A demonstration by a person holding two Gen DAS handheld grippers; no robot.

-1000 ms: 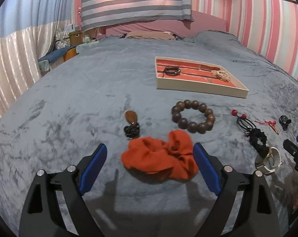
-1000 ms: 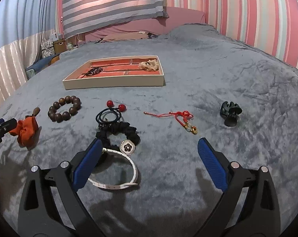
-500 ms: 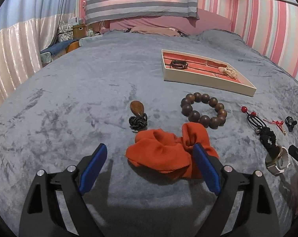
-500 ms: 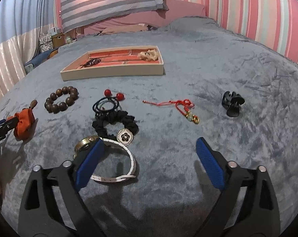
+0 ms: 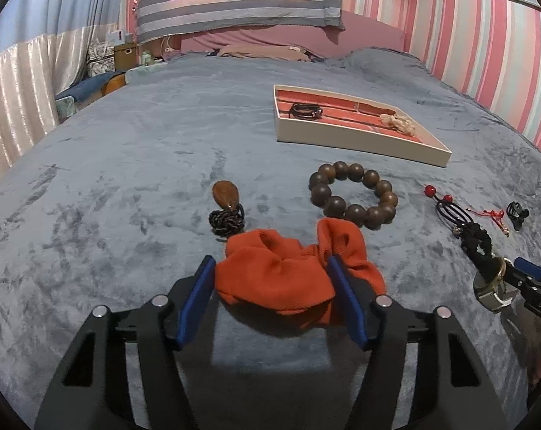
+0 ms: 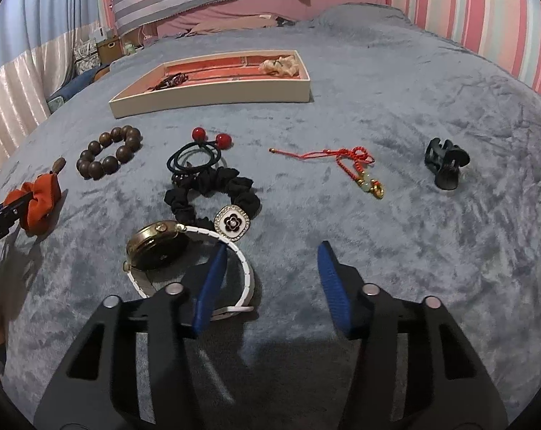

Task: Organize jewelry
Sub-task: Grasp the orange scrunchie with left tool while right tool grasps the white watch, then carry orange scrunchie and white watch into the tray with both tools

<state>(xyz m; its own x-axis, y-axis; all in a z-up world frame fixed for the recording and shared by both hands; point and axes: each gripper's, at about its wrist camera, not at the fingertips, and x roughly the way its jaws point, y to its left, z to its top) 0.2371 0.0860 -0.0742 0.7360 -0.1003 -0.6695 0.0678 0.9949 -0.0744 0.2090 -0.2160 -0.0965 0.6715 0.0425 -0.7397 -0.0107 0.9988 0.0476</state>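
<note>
An orange scrunchie (image 5: 281, 276) lies on the grey bedspread. My left gripper (image 5: 270, 297) is closing on it: one pad touches its left edge and the other presses into its right half. A gold-faced watch (image 6: 155, 251) with a white strap lies in front of my right gripper (image 6: 270, 283), whose jaws are closing. Its left finger stands inside the strap loop, its right finger is outside, and only the strap's right side is between them, not pinched. The cream tray (image 5: 360, 139) with a red lining sits farther back.
Loose on the bedspread are a wooden bead bracelet (image 5: 352, 193), a brown pendant on a braided cord (image 5: 227, 208), a black hair tie with red beads (image 6: 198, 150), a black scrunchie with a flower charm (image 6: 213, 193), a red cord charm (image 6: 356, 165) and a black claw clip (image 6: 445, 165).
Both pairs of jaws have narrowed. The left ones came in around the orange scrunchie. The right gripper sank toward the watch, and its left finger now stands inside the strap loop.
</note>
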